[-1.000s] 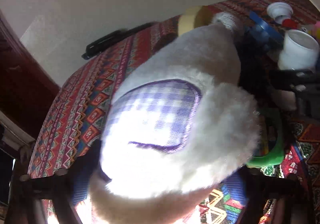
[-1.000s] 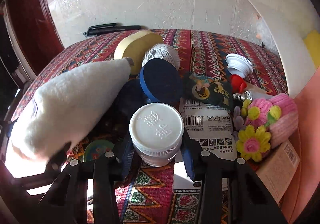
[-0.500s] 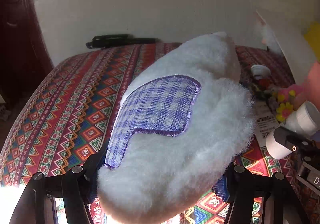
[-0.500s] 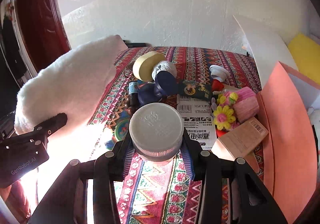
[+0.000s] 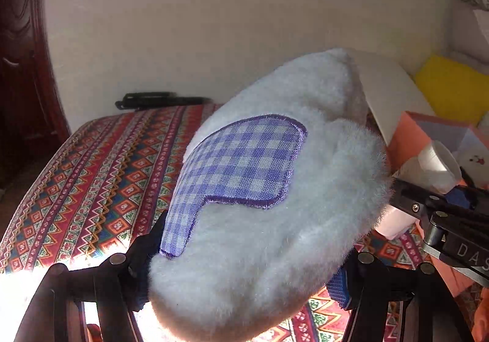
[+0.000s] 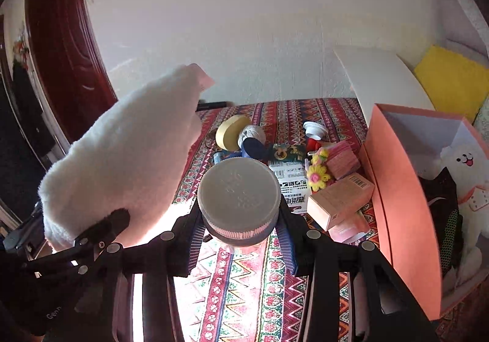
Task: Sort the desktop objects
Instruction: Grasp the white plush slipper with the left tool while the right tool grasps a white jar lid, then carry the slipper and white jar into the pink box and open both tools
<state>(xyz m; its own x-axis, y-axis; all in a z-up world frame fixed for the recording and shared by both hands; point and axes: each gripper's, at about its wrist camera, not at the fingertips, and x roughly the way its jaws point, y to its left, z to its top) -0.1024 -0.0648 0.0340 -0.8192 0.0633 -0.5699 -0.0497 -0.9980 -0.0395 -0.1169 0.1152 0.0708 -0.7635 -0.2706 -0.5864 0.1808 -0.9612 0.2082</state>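
A fluffy white plush slipper with a purple checked patch (image 5: 266, 207) is clamped between the two fingers of the left claw (image 5: 244, 274), held up in the air above the worktop covered with a red patterned woven cloth (image 5: 101, 177); in the right wrist view the same slipper (image 6: 122, 158) rises at the left, its toe pointing up toward the cream wall. The right claw (image 6: 240, 238) is closed on a white plastic jar with a ribbed screw lid (image 6: 239, 198), lifted clear of the cloth, its blue-padded fingers pressing the jar just under the lid. Beyond the jar, on the cloth, lie a roll of yellow tape (image 6: 230, 132), a ball of white string (image 6: 253, 134), a white screw cap (image 6: 314, 129), a pink knitted piece with yellow flowers (image 6: 330, 163), a printed white leaflet (image 6: 290, 186) and a small pink cardboard carton (image 6: 340, 201). To the right stands an open salmon-pink box (image 6: 397, 189) with a white plush bear (image 6: 467, 177) inside. A black pen-like object (image 5: 159, 99) lies at the far edge of the worktop against the wall.
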